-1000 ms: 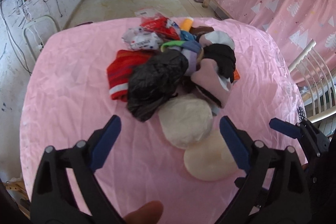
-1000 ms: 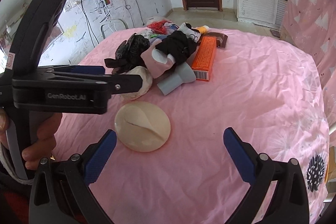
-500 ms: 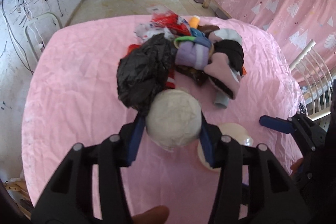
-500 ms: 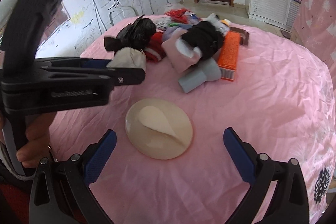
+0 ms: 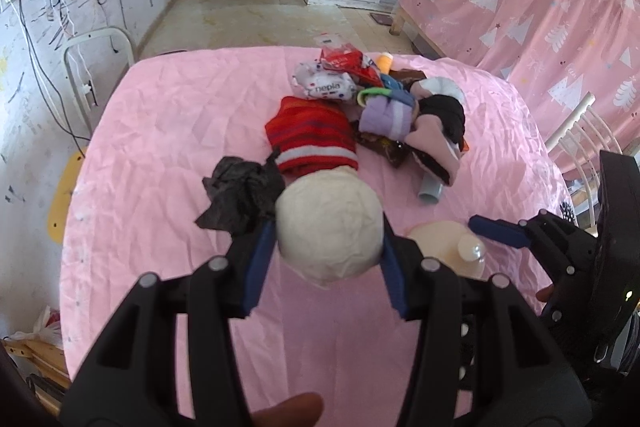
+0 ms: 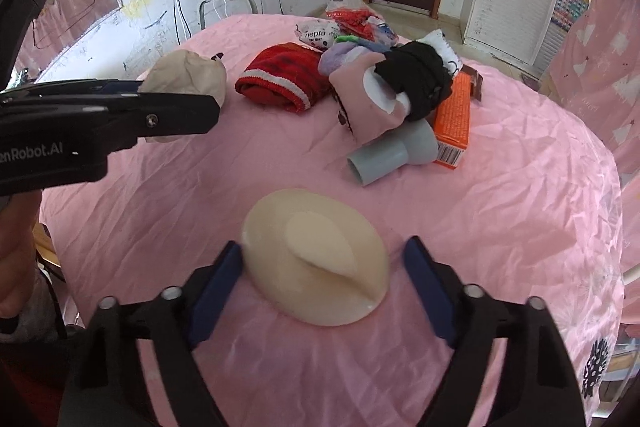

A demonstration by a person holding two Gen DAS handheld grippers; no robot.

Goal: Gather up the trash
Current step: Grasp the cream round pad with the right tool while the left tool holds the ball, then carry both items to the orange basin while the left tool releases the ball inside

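Observation:
My left gripper (image 5: 328, 247) is shut on a cream dome-shaped pad (image 5: 330, 227) and holds it above the pink table; the pad also shows in the right wrist view (image 6: 186, 79). A black plastic bag (image 5: 240, 195) hangs just behind it. A second cream pad (image 6: 316, 259) lies flat on the cloth. My right gripper (image 6: 320, 275) straddles this pad with its jaws partly closed, a small gap on each side. The second pad also shows in the left wrist view (image 5: 444, 243).
A pile sits at the table's far side: red knit hat (image 6: 280, 75), wipes pack (image 5: 324, 87), purple and pink-black cloth (image 5: 432, 131), grey tube (image 6: 392, 155), orange box (image 6: 452, 119). Pink tablecloth (image 6: 520, 207) covers the round table. A white chair (image 5: 588, 135) stands right.
My left gripper closed on one cream pad and lifted it. The black bag came off the pile. My right gripper moved down over the second pad and narrowed its jaws.

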